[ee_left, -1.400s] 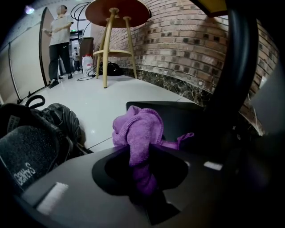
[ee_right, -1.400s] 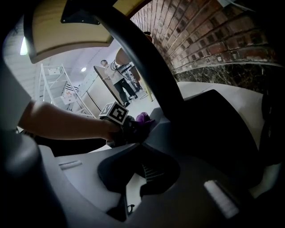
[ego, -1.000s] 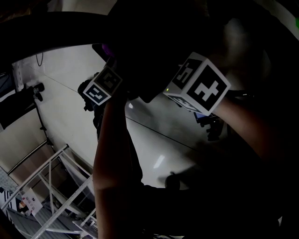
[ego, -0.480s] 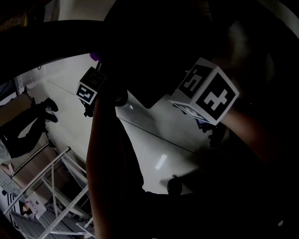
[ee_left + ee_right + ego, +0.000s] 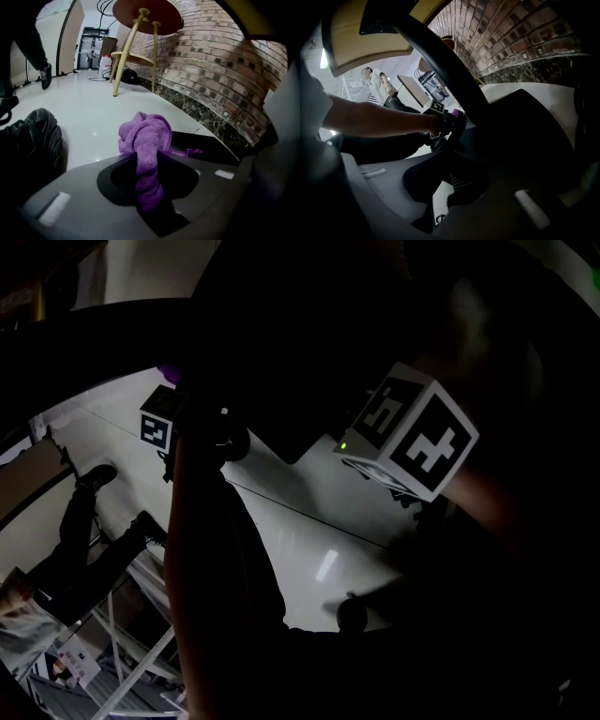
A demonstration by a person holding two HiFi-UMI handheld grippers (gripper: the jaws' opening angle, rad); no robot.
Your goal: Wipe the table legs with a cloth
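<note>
A purple cloth [image 5: 144, 140] is pinched between the jaws of my left gripper [image 5: 149, 187], bunched beyond the tips with a tail hanging back. In the right gripper view the left gripper [image 5: 440, 117] holds the cloth [image 5: 456, 113] against a dark curved table leg [image 5: 454, 75] that runs down under the wooden tabletop [image 5: 351, 42]. My right gripper [image 5: 449, 187] is nearly closed, with a thin slit of floor showing and nothing held. The head view is mostly dark; the left gripper's marker cube [image 5: 157, 426] and the right gripper's marker cube [image 5: 412, 432] show over the white floor.
A black shoe [image 5: 33, 140] sits close on the left. Round tables with wooden legs [image 5: 136, 37] stand by the brick wall [image 5: 215, 65]. A person in dark trousers [image 5: 80, 540] crosses the floor near a white metal rack [image 5: 131, 662].
The left gripper's cube has moved up and to the left along the leg. A person's legs have come further into the head view at the left. The right gripper has barely moved.
</note>
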